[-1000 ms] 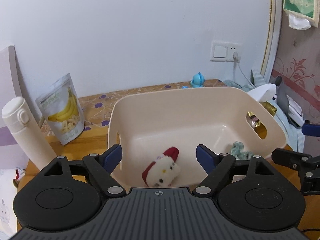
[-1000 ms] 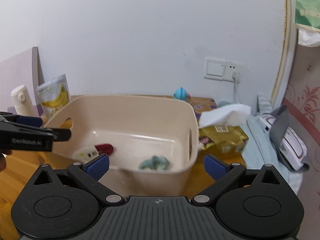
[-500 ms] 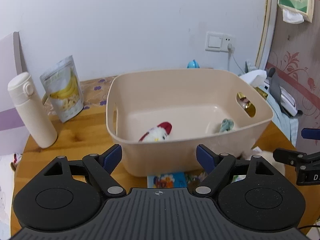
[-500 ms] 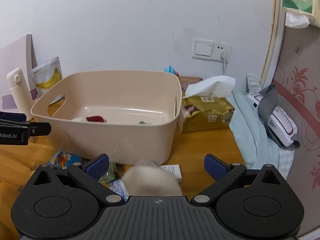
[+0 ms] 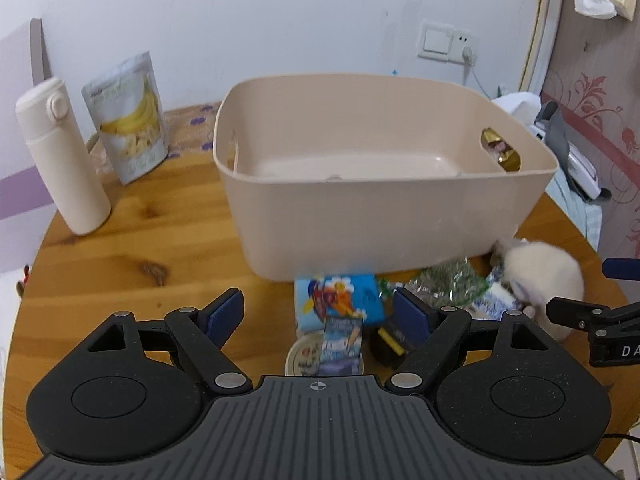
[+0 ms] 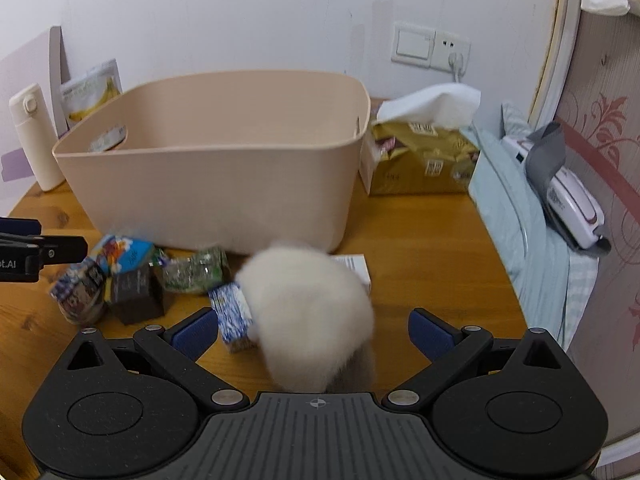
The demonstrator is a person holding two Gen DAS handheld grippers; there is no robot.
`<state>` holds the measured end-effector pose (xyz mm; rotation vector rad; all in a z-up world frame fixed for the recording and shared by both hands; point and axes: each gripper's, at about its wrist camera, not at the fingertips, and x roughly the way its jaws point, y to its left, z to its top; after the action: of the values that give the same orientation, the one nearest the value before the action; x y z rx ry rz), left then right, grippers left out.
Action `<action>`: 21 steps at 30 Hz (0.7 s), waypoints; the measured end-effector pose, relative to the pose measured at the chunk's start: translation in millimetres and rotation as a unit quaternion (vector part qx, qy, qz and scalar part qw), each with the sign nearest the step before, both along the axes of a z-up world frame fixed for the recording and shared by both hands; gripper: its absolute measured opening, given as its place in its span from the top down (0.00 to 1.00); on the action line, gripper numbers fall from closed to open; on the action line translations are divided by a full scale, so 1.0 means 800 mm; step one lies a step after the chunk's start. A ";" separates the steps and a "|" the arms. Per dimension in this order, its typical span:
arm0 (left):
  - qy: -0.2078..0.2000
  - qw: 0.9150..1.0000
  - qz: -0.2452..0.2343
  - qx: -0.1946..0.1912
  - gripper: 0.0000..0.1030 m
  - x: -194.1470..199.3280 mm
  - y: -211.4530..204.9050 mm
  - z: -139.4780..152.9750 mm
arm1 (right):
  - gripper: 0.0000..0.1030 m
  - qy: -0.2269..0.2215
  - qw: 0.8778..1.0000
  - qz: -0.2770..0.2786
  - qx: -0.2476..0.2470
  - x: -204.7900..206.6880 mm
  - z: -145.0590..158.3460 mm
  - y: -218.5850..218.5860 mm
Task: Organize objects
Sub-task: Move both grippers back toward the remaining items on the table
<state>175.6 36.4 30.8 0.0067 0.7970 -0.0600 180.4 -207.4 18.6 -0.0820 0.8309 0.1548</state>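
Observation:
A beige plastic bin [image 5: 380, 216] stands on the round wooden table [image 5: 132, 248], and its near wall hides whatever is inside. Loose items lie in front of it: a blue cartoon packet [image 5: 340, 300], a small blue-white carton [image 5: 342, 344] on a round tin [image 5: 302, 358], a green crinkly packet [image 6: 196, 272], a dark brown box [image 6: 136, 292] and a white fluffy plush [image 6: 308, 308]. My left gripper [image 5: 319, 312] is open, low over the cartoon packet and carton. My right gripper [image 6: 313, 330] is open with the blurred plush between its fingers, untouched by either.
A white flask [image 5: 60, 160] and a banana-chip bag [image 5: 128, 120] stand left of the bin. A gold tissue pack [image 6: 420, 160] sits on its right. A small white box [image 6: 354, 268] lies behind the plush. Bedding and a white device [image 6: 568, 200] lie past the table's right edge.
Both grippers have pulled back from above the bin and dropped toward the table in front of it. The pile of loose items and the plush have come into view.

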 end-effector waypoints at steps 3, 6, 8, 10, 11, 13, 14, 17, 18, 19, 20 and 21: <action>0.012 1.000 -0.002 -0.002 0.20 -0.001 0.000 -0.010 | 0.00 0.009 1.000 -0.003 0.001 0.003 -0.008 -0.003; 0.016 1.000 -0.004 0.001 0.20 -0.001 -0.001 -0.015 | 0.00 0.015 1.000 -0.005 0.004 0.006 -0.014 -0.005; 0.019 1.000 -0.005 0.007 0.20 0.000 -0.002 -0.019 | 0.00 0.018 1.000 -0.007 0.006 0.008 -0.017 -0.006; 0.021 1.000 -0.006 0.012 0.20 0.002 -0.004 -0.022 | 0.00 0.021 1.000 -0.008 0.009 0.009 -0.020 -0.006; 0.022 1.000 -0.008 0.013 0.20 0.002 -0.004 -0.024 | 0.00 0.022 1.000 -0.008 0.011 0.010 -0.022 -0.007; 0.024 1.000 -0.011 0.013 0.20 0.004 -0.005 -0.026 | 0.05 0.024 1.000 -0.009 0.014 0.011 -0.024 -0.007; 0.024 1.000 -0.010 0.012 0.20 0.004 -0.005 -0.027 | 0.06 0.024 1.000 -0.010 0.016 0.011 -0.024 -0.008; 0.026 1.000 -0.011 0.013 0.26 0.006 -0.005 -0.029 | 0.16 0.021 0.999 -0.013 0.024 0.011 -0.023 -0.010; 0.028 0.999 -0.011 0.015 0.30 0.006 -0.005 -0.031 | 0.20 0.022 0.999 -0.013 0.026 0.012 -0.023 -0.011; 0.031 0.999 -0.012 0.016 0.34 0.007 -0.005 -0.032 | 0.25 0.023 0.999 -0.012 0.028 0.012 -0.023 -0.011; 0.033 0.999 -0.012 0.016 0.37 0.007 -0.004 -0.032 | 0.28 0.024 0.999 -0.011 0.028 0.013 -0.023 -0.012; 0.035 0.999 -0.013 0.014 0.42 0.007 -0.004 -0.033 | 0.33 0.025 0.999 -0.010 0.028 0.013 -0.024 -0.011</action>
<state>181.5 33.2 4.3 0.0411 0.8681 -0.0734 191.0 -216.6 -0.3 -0.0165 0.8755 0.1622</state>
